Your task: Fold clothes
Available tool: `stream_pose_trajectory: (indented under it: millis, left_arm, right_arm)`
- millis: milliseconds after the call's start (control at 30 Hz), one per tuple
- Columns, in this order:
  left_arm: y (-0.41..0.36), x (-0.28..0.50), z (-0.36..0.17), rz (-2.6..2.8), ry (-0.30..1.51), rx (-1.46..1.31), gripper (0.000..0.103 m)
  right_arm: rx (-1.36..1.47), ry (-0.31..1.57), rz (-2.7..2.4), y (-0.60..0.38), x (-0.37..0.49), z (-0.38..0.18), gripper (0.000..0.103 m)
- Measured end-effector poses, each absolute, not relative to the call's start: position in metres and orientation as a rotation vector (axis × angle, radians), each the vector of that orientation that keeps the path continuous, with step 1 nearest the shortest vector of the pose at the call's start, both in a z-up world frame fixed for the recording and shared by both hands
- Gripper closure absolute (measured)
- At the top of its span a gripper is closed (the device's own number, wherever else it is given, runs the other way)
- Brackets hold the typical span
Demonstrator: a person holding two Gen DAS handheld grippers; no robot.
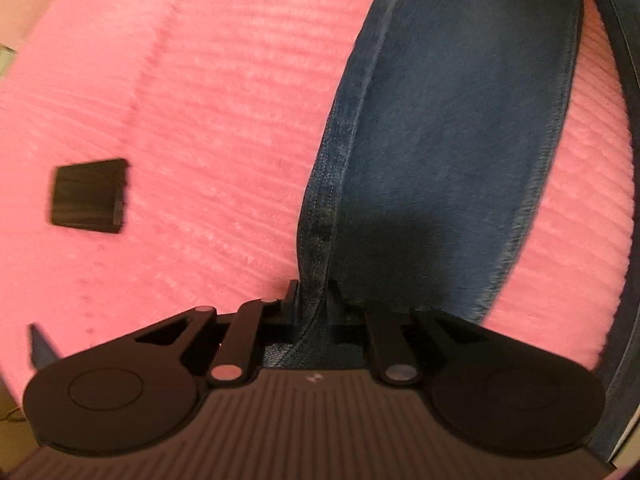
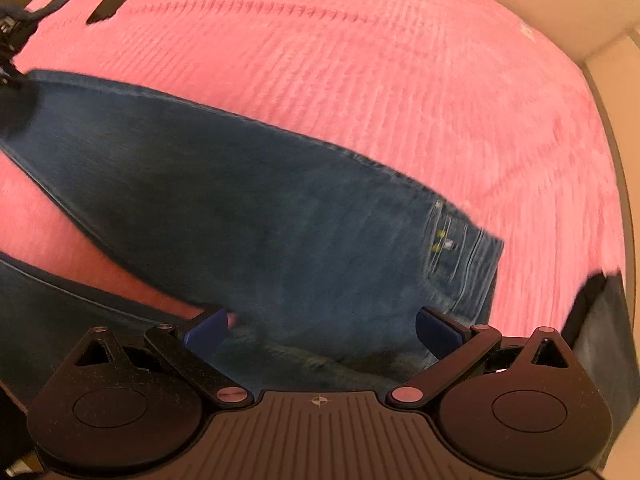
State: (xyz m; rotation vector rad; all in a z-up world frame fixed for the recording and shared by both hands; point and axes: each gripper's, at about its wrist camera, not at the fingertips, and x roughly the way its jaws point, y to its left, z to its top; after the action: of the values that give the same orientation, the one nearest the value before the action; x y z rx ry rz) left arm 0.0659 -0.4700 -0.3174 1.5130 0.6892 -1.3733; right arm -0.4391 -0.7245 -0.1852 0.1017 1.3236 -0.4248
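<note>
Gripping denim in the left wrist view: left gripper (image 1: 316, 300) has its fingers clenched on a seam edge of the jeans (image 1: 440, 140). Fabric runs between the two fingers and back toward the gripper body. From the pinch point one jeans leg stretches up and away across the pink ribbed bedspread (image 1: 200, 100), seam along its left side, hem end out of frame at top. A second dark strip of denim curves along the right border. Small black rectangular block (image 1: 90, 196) lies on the bedspread well left of the leg, not touching it. Frame is motion-blurred.

Right wrist view: right gripper (image 2: 324, 328) is released, fingers spread wide, blue pads (image 2: 206, 330) visible on both sides. Jeans (image 2: 260, 220) lie between and just ahead of the fingers; cannot tell whether the pads touch the cloth. Waistband with yellow stitching (image 2: 444, 236) sits at right, the leg tapering off to the upper left over the pink bedspread (image 2: 360, 60). Another denim leg passes at lower left, a wedge of pink between the two. Left gripper (image 2: 12, 40) shows at the far left edge, at the end of the leg. Black block (image 2: 112, 2) lies on the bedspread near the top left. Dark fabric item (image 2: 600, 320) sits at the right edge. Also blurred.
</note>
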Motion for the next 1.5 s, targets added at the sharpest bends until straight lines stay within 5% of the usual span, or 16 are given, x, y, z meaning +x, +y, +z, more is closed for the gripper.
stream_pose_trajectory:
  millis: [300,333,367,433,600,633,667,733,1067,1333,1500]
  left_arm:
    - [-0.435,-0.024,-0.280,-1.138,0.642,1.481,0.099]
    - [-0.433,-0.032,-0.280,-1.118,0.642,1.480,0.099]
    - [-0.431,-0.039,-0.280,-1.098,0.641,1.480,0.099]
    - [-0.429,-0.049,-0.280,-1.076,0.615,1.499,0.099]
    - [-0.422,-0.062,-0.268,-1.006,0.614,1.544,0.099]
    - [-0.422,-0.065,-0.265,-1.001,0.613,1.556,0.099]
    - [-0.422,-0.068,-0.261,-0.993,0.602,1.573,0.099]
    - [-0.422,-0.073,-0.252,-0.969,0.582,1.575,0.099]
    - [-0.370,-0.099,-0.181,-0.953,0.474,1.439,0.099]
    - [-0.261,-0.163,-0.250,-1.175,0.587,1.538,0.099]
    - [-0.233,-0.180,-0.293,-1.220,0.518,1.565,0.099]
  right_arm:
    - [-0.204,1.298,-0.092,-0.857,-0.424,-0.258,0.001]
    - [-0.215,1.294,-0.051,-0.870,-0.419,-0.265,0.005]
    - [-0.234,1.296,0.002,-0.880,-0.412,-0.272,0.023]
    - [-0.293,1.311,0.093,-0.891,-0.397,-0.284,0.034]
    - [-0.333,1.401,0.256,-0.904,-0.377,-0.322,0.035]
    - [-0.311,1.408,0.254,-0.906,-0.376,-0.323,0.039]
    - [-0.257,1.416,0.257,-0.909,-0.376,-0.321,0.078]
    - [-0.278,1.377,0.227,-0.900,-0.391,-0.297,0.088]
    - [-0.445,1.055,-0.147,-0.769,-0.574,-0.150,0.091]
    - [-0.216,1.277,-0.389,-0.630,-0.670,-0.264,0.091]
    - [-0.153,1.242,-0.580,-0.610,-0.672,-0.285,0.091]
